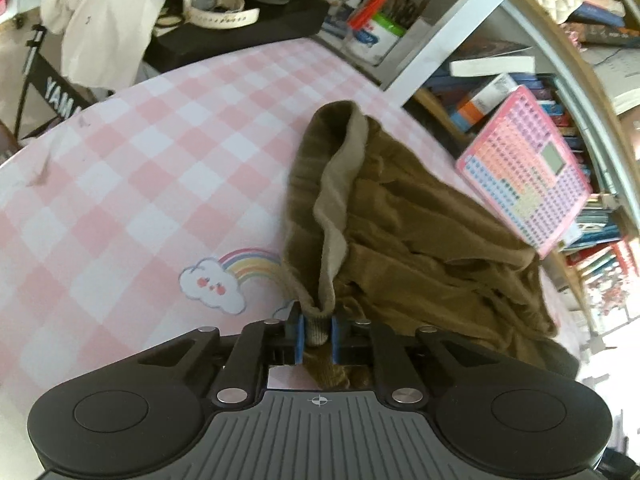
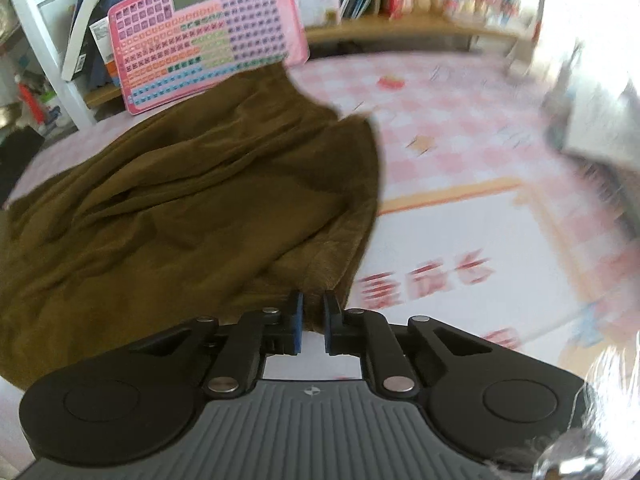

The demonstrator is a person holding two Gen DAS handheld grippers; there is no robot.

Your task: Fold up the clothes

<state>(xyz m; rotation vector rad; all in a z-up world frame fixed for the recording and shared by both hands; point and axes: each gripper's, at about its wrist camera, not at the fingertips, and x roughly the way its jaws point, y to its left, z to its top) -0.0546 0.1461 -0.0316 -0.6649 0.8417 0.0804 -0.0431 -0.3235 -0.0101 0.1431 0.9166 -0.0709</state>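
An olive-brown garment with a lighter ribbed waistband lies bunched on the pink checked table cover. My left gripper is shut on the waistband's edge, and the cloth rises from its blue pads. In the right wrist view the same garment spreads to the left and ahead. My right gripper has its pads close together at the garment's near hem; the cloth edge sits at the tips, and I cannot tell whether it is pinched. That view is motion-blurred.
A pink keyboard-like toy board leans against the bookshelf, also in the right wrist view. A white shelf post, a pen holder, a watch on a black box and white cloth are beyond the table.
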